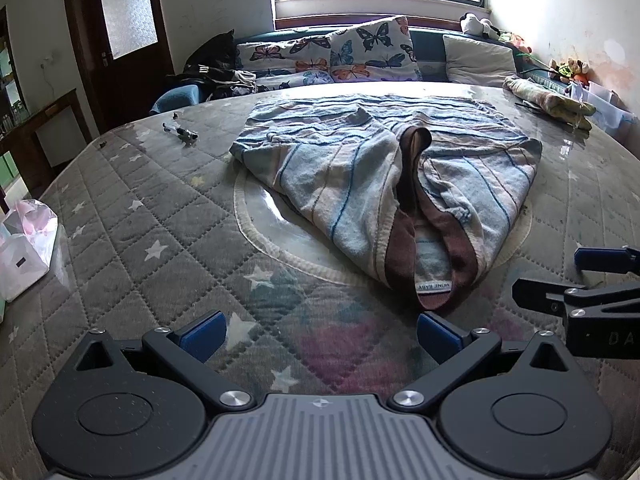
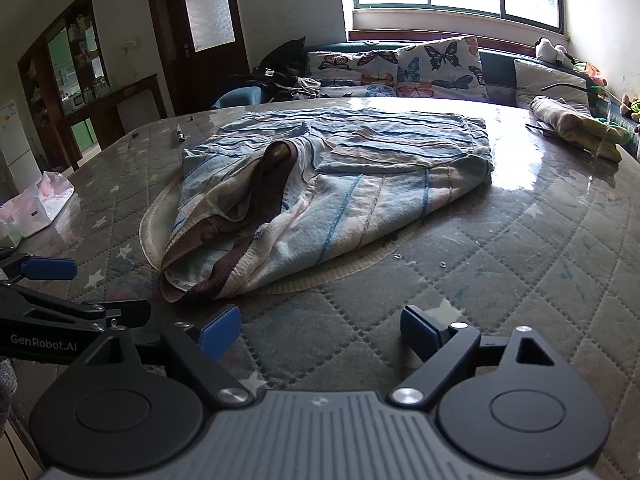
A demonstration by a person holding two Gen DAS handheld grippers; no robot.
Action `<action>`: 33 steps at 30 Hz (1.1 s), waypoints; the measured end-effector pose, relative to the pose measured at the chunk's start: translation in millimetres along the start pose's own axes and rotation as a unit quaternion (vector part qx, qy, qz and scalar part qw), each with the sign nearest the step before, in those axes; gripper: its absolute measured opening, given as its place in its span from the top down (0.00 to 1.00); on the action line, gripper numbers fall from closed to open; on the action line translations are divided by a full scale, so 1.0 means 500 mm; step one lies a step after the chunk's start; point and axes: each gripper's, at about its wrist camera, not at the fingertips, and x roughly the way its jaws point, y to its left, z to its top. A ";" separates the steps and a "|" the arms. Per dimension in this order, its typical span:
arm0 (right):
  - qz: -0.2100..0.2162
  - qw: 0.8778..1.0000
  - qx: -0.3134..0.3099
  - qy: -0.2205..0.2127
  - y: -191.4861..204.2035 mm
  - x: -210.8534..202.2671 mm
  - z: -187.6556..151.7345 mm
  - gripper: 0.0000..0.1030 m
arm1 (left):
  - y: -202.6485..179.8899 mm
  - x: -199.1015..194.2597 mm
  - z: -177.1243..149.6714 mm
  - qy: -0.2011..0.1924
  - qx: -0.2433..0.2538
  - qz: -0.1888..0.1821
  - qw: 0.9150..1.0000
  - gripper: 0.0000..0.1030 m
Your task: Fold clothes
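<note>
Left gripper (image 1: 320, 338) and right gripper (image 2: 320, 332) hover side by side, level, just short of the striped garment's (image 1: 384, 176) collar. Both are spread wide, grasping nothing.

Blue-striped sweater (image 1: 384, 172), brown collar nearest, lying partly folded, rumpled, mid-table.
</note>
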 end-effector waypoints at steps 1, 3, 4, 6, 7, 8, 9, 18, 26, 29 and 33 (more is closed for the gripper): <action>0.000 1.000 -0.001 0.000 0.001 0.002 0.001 0.14 | 0.001 0.001 0.002 -0.001 0.000 0.000 1.000 0.00; 0.002 1.000 -0.002 0.001 0.003 0.006 0.005 0.15 | 0.002 0.002 0.005 -0.002 -0.001 0.001 1.000 0.00; 0.003 1.000 -0.003 0.002 0.004 0.008 0.007 0.15 | 0.003 0.004 0.007 -0.002 0.000 0.002 1.000 0.00; 0.005 1.000 -0.005 0.003 0.005 0.012 0.012 0.17 | 0.003 0.007 0.010 -0.002 0.000 0.003 1.000 0.00; 0.006 1.000 -0.006 0.004 0.006 0.014 0.016 0.18 | 0.004 0.008 0.014 -0.004 0.001 0.003 1.000 0.00; 0.007 1.000 -0.007 0.004 0.006 0.017 0.019 0.18 | 0.004 0.009 0.017 -0.005 0.002 0.004 1.000 0.00; 0.008 1.000 -0.008 0.005 0.006 0.019 0.023 0.19 | 0.004 0.009 0.022 -0.009 0.004 0.004 1.000 0.00; 0.022 1.000 -0.010 0.000 0.001 0.037 0.079 0.31 | -0.005 0.016 0.079 -0.045 0.025 -0.003 0.999 0.01; 0.017 1.000 -0.005 -0.011 -0.019 0.070 0.158 0.44 | -0.001 0.041 0.123 -0.056 0.025 -0.008 0.998 0.05; 0.021 1.000 0.001 -0.010 -0.031 0.083 0.182 0.49 | -0.004 0.054 0.141 -0.059 0.030 -0.017 0.998 0.12; 0.017 1.000 0.000 -0.015 -0.040 0.087 0.196 0.49 | -0.015 0.069 0.167 -0.069 0.045 -0.037 0.996 0.20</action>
